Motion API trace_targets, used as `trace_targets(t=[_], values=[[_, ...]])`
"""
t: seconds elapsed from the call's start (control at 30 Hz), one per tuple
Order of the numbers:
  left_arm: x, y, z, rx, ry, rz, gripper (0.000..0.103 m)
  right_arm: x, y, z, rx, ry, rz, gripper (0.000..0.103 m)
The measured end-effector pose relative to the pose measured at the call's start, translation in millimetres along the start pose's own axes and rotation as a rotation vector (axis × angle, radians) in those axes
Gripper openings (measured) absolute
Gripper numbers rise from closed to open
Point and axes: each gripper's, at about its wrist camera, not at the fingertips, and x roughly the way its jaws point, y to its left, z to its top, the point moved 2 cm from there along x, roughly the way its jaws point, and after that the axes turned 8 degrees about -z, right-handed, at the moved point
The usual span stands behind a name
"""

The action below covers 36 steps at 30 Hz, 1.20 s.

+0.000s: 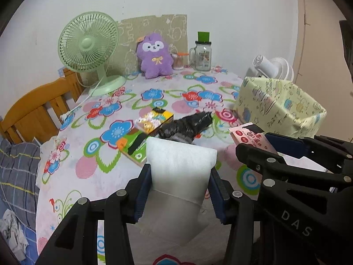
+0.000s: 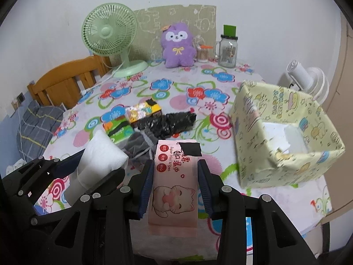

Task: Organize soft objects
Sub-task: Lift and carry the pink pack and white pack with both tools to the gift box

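My left gripper (image 1: 179, 170) is shut on a white soft foam pack (image 1: 181, 154), its blue pads pressing both sides, and it holds the pack above the flowered tablecloth (image 1: 92, 176). To its right, my right gripper (image 2: 175, 165) is shut on a pink wet-wipes pack (image 2: 174, 176) with a cat drawing. In the right wrist view, the left gripper (image 2: 99, 165) and its white pack (image 2: 101, 152) show at lower left. A yellow patterned box (image 2: 286, 165) stands open at the right with a white piece (image 2: 284, 137) inside. A purple plush (image 2: 178, 46) sits at the back.
Mid-table lie a black wrapped bundle (image 2: 172, 121), a grey drawstring pouch (image 2: 139, 143), a green pack (image 2: 119, 130) and a yellow packet (image 2: 143, 110). A green fan (image 2: 110, 33), a glass jar (image 2: 228, 53) and a white fan (image 2: 308, 81) stand further back. A wooden bed frame (image 2: 64, 84) is left.
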Motion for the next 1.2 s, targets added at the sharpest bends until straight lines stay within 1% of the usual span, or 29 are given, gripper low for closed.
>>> trace_targets(t=[0.7, 1.2], values=[[-24, -21, 41, 0.013, -0.063, 0.009, 0.051, -33, -25, 36, 0.008, -0.081, 0.004, 0.042], [-29, -42, 69, 0.027, -0.089, 0.012, 0.051, -46, -52, 57, 0.032, -0.128, -0.001, 0.042]])
